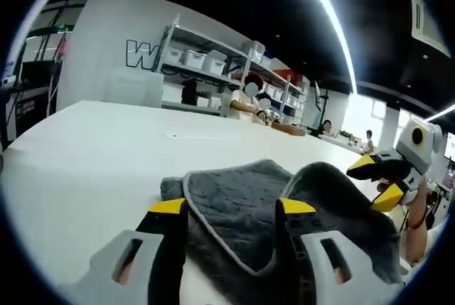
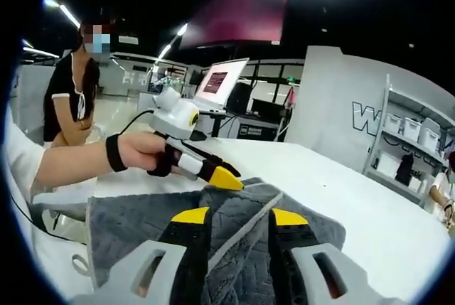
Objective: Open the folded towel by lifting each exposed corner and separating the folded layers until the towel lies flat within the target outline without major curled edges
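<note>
A grey towel (image 1: pixel 334 198) lies folded and rumpled on the white table (image 1: pixel 106 148), with a lighter hemmed corner turned over on top. My left gripper (image 1: pixel 231 207) stands open low over that corner, and the cloth runs between its yellow-tipped jaws. My right gripper (image 1: pixel 375 182) comes in from the right, open, just above the towel's raised far fold. In the right gripper view the towel (image 2: pixel 128 227) spreads under my open right gripper (image 2: pixel 239 216). The left gripper (image 2: pixel 226 175), held by a hand, touches the towel's far edge.
The bare white table (image 2: pixel 384 227) stretches wide around the towel. Metal shelves with white bins (image 1: pixel 199 60) stand behind it, and people sit at a far table (image 1: pixel 249 99). A person (image 2: pixel 71 99) stands to the left, near a monitor (image 2: pixel 220 81).
</note>
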A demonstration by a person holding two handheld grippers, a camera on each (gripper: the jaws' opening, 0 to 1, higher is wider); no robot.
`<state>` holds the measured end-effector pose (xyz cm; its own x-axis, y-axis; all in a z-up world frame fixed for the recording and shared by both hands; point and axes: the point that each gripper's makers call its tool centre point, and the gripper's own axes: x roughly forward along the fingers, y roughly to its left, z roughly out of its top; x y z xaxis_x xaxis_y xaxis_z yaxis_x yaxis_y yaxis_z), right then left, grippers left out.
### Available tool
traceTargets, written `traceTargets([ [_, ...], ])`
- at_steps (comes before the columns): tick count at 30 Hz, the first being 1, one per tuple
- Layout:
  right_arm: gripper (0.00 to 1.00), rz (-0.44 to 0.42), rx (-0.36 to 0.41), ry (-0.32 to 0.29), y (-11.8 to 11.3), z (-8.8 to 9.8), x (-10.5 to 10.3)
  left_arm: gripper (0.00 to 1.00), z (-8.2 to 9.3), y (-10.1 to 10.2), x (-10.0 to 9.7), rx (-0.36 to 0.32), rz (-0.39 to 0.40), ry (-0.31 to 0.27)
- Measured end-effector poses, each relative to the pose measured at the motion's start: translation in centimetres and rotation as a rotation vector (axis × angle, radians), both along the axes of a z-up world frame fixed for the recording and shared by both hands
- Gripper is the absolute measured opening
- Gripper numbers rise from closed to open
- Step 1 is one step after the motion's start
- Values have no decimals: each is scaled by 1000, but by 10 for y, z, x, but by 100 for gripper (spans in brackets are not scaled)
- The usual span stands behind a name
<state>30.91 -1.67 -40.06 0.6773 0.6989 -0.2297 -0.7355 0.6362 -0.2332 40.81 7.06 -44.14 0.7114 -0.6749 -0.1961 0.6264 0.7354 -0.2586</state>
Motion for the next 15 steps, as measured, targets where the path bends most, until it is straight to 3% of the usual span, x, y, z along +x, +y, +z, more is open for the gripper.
traceTargets([
  [6,28,-8,-12,22,-3,-10,2,45,-5,3,6,-7,11,22],
  [8,28,-10,-8,26,-3,-9,4,45,-5,-1,-1,-13,16,22],
  [15,28,-8,-2,44,-1,-11,8,45,-5,-1,1,-23,22,28],
])
